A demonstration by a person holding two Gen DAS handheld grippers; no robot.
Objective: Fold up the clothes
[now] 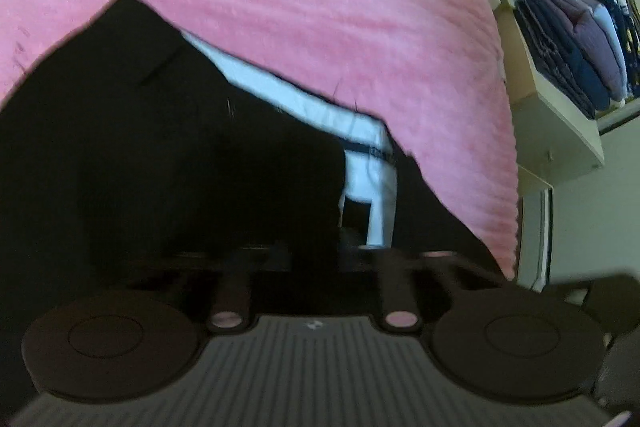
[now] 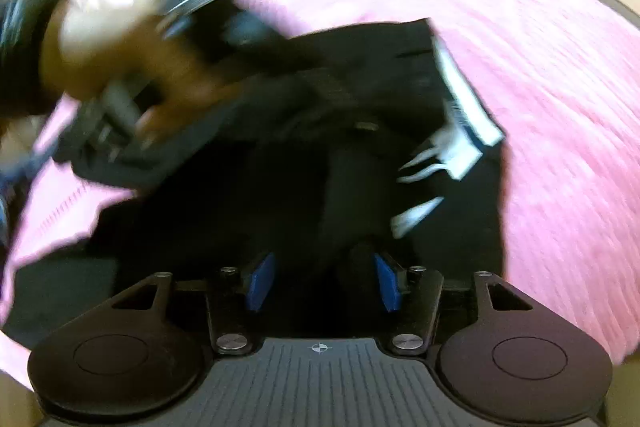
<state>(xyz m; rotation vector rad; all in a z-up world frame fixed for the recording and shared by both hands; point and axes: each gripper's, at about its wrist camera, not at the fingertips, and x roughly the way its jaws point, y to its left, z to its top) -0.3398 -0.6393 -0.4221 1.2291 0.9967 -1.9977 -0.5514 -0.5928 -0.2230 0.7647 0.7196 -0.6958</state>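
Now we see a black garment (image 2: 304, 163) with white side stripes (image 2: 464, 99) lying on the pink bedspread (image 2: 540, 87), its long axis running away from our right gripper (image 2: 324, 279), whose blue pads (image 2: 384, 281) stand apart around dark cloth. Only the right view shows our left hand (image 2: 120, 67). Only the left view shows shelves of folded clothes (image 1: 580, 43). Our left gripper (image 1: 320, 255) blurs into black fabric; we cannot tell its state.

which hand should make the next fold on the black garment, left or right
Probably the right. The right hand-held gripper sits low over the black garment with its blue pads spread and cloth between them. The left hand-held gripper is dark against the fabric, so its grip cannot be judged.
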